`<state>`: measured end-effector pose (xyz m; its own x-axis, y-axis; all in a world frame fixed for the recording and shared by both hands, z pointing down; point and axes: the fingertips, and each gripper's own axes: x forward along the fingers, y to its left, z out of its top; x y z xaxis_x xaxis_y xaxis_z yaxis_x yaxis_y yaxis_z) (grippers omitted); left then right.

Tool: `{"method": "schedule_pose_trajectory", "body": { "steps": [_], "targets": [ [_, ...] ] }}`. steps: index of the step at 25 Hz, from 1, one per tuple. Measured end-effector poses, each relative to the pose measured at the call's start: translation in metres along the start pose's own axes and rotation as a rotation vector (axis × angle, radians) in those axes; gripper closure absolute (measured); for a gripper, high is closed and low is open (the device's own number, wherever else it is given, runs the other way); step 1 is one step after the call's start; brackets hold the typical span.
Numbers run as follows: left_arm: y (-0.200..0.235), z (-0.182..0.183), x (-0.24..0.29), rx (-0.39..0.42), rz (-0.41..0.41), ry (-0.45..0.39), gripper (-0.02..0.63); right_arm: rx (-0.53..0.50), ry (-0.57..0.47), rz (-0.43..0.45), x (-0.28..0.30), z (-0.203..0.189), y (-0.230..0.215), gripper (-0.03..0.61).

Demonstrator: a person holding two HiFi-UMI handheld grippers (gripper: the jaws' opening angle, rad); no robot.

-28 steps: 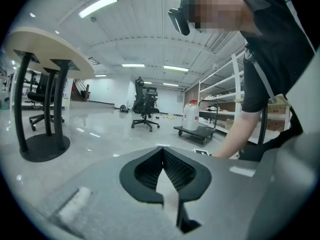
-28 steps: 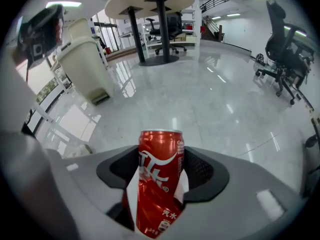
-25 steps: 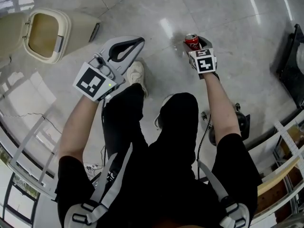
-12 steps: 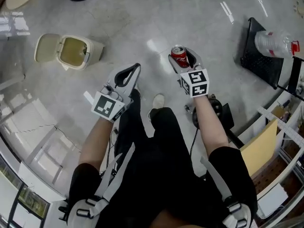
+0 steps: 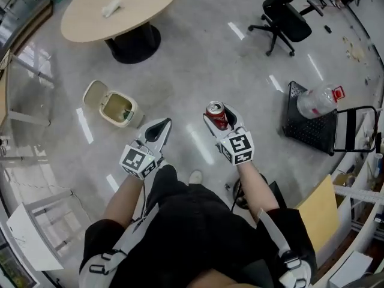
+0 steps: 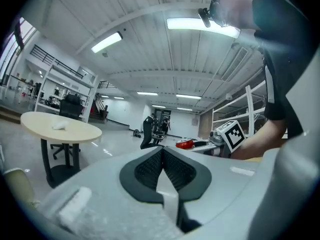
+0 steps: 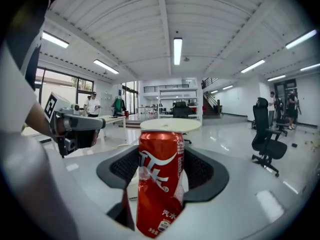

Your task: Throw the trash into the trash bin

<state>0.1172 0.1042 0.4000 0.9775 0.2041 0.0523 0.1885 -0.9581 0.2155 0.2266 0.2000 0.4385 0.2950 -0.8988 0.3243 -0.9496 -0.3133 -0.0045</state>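
A red soda can point(image 5: 216, 113) stands upright between the jaws of my right gripper point(image 5: 220, 117), which is shut on it; in the right gripper view the can point(image 7: 160, 181) fills the gap between the dark pads. My left gripper point(image 5: 164, 125) is held beside it, a little to the left, with its jaws shut on nothing point(image 6: 162, 150). The beige trash bin point(image 5: 114, 105) sits on the floor, ahead of the left gripper and to its left. Its lid is flipped open. Both grippers are well above the floor and off to the right of the bin.
A round wooden table point(image 5: 129, 14) with a small white object on it stands beyond the bin. A black office chair point(image 5: 283, 8) is at the far right. A black crate point(image 5: 309, 131) with a plastic bottle point(image 5: 318, 101) lies right of me. Glass railing runs along the left.
Both grippers have risen a long way from near the floor as the person stood up. The can stayed in the right gripper. The bin looks smaller, and the table and chair have come into view.
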Motion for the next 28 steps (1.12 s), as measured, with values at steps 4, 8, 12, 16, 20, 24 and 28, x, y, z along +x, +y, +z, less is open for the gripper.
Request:
{"method": "schedule_pose_trajectory", "body": {
  "steps": [4,8,12,16,20,24,28],
  "targets": [
    [0.022,0.023,-0.033,-0.014,0.053,-0.044,0.612,-0.032,-0.086,0.008,0.011,0.048,0.019,0.296],
    [0.073,0.047,-0.059,0.015,0.123,-0.075,0.612,-0.068,-0.141,0.051,0.056,0.088,0.040,0.296],
    [0.136,0.077,-0.089,0.012,0.197,-0.111,0.612,-0.094,-0.188,0.121,0.112,0.134,0.079,0.296],
    [0.182,0.089,-0.118,0.020,0.272,-0.132,0.612,-0.124,-0.186,0.170,0.159,0.151,0.111,0.296],
    [0.218,0.088,-0.160,0.006,0.355,-0.136,0.612,-0.144,-0.180,0.239,0.209,0.157,0.147,0.296],
    [0.246,0.084,-0.215,0.003,0.487,-0.142,0.612,-0.160,-0.185,0.348,0.249,0.168,0.192,0.296],
    [0.269,0.093,-0.262,0.013,0.622,-0.184,0.612,-0.208,-0.201,0.452,0.279,0.184,0.236,0.296]
  ]
}}
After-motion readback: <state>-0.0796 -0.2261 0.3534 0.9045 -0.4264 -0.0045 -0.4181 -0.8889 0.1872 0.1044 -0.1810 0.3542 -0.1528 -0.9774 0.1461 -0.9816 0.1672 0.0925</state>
